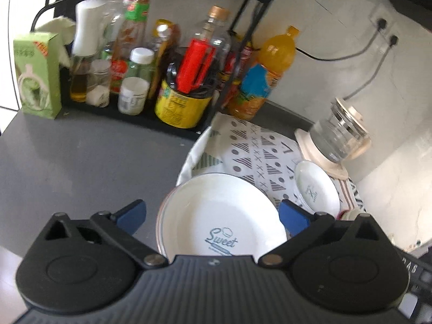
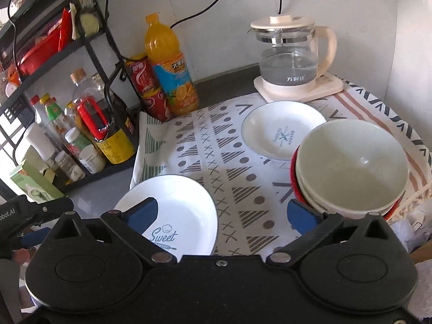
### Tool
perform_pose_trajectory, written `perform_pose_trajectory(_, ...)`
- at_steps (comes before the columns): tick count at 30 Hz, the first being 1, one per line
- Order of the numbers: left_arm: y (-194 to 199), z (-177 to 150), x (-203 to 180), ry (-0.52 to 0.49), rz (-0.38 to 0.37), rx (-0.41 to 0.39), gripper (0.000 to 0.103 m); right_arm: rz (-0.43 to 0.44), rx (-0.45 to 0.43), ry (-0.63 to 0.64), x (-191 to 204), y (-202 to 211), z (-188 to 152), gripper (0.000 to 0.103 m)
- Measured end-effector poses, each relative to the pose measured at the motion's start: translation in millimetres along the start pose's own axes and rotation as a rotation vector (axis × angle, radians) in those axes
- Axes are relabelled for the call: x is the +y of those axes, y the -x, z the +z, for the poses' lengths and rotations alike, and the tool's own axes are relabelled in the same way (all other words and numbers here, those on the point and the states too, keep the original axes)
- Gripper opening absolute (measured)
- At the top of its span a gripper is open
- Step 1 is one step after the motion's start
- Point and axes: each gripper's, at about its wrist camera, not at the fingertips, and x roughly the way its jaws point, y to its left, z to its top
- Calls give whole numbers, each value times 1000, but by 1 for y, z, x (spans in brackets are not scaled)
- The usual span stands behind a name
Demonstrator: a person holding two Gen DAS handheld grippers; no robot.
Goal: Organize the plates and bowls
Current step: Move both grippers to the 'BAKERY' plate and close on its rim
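A stack of white plates [image 1: 221,216] with "Sweet" printed on the top one lies at the near left of a patterned cloth [image 1: 259,159]. My left gripper [image 1: 213,216] hangs open above it, its blue pads wide apart and touching nothing. The same plate stack [image 2: 178,210] shows in the right wrist view. A small white dish [image 2: 283,129] lies farther back, also seen as the small dish [image 1: 316,186]. A stack of cream bowls [image 2: 351,162] with a red one underneath stands at the right. My right gripper [image 2: 221,213] is open above the cloth [image 2: 221,167], between plates and bowls, holding nothing.
A black rack [image 2: 89,40] full of bottles and jars [image 1: 129,62] lines the left. An orange juice bottle [image 2: 167,67] and red cans [image 2: 145,86] stand at the back. A glass kettle [image 2: 291,59] sits on its base at the back right. The left gripper's body [image 2: 24,216] shows at the left edge.
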Motion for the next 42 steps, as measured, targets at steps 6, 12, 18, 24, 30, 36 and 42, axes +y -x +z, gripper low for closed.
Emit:
perform_pose_trajectory(6, -5, 7, -19, -13, -39, 54, 103, -12, 4, 2, -15, 7, 14, 103)
perform_pose_trajectory(12, -19, 15, -50, -47, -46, 62, 103, -11, -14, 15, -34, 9, 38, 103)
perform_pose_trajectory(18, -36, 29, -79, -48, -39, 64, 103, -1, -5, 19, -59, -1, 64, 103)
perform_pose_trajectory(24, -56, 39, -109, -43, -36, 64, 103, 14, 11, 32, -83, -16, 90, 103)
perform_pose_trajectory(30, -79, 45, -133, -33, -25, 64, 103, 29, 18, 59, -102, -32, 113, 103)
perform_pose_trajectory(36, -99, 52, -155, -29, 8, 67, 103, 44, 64, 61, -119, -56, 135, 103)
perform_pose_trajectory(42, -125, 52, -168, 11, -5, 86, 103, 68, 111, 57, -138, -80, 150, 103)
